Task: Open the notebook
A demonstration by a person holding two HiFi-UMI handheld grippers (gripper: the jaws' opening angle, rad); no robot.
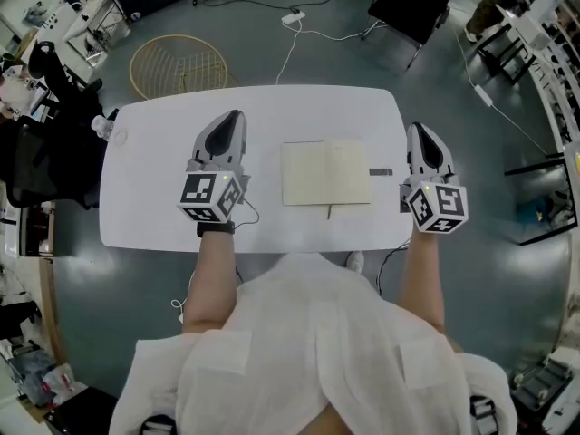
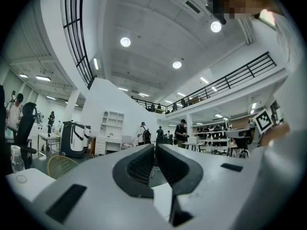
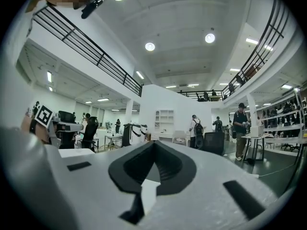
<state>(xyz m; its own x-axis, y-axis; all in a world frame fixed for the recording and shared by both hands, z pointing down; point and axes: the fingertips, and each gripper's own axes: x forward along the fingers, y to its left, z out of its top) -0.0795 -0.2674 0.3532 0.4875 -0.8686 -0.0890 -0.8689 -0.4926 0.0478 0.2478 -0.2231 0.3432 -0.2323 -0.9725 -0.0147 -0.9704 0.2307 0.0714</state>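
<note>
The notebook (image 1: 326, 172) lies open and flat in the middle of the white table (image 1: 149, 216), showing cream pages. A thin ribbon (image 1: 328, 211) hangs off its near edge and a dark strap (image 1: 381, 171) sticks out at its right side. My left gripper (image 1: 237, 114) hovers left of the notebook, apart from it, pointing away from me; its jaws stand together with nothing between them (image 2: 155, 145). My right gripper (image 1: 419, 127) is just right of the notebook near the strap, shut and empty (image 3: 153, 143). Neither gripper view shows the notebook.
A clear bottle (image 1: 101, 127) stands at the table's far left corner. A round wire basket (image 1: 178, 64) and a power strip with its cable (image 1: 292, 16) lie on the floor beyond the table. Black chairs stand at the left (image 1: 36, 161) and far right (image 1: 412, 3).
</note>
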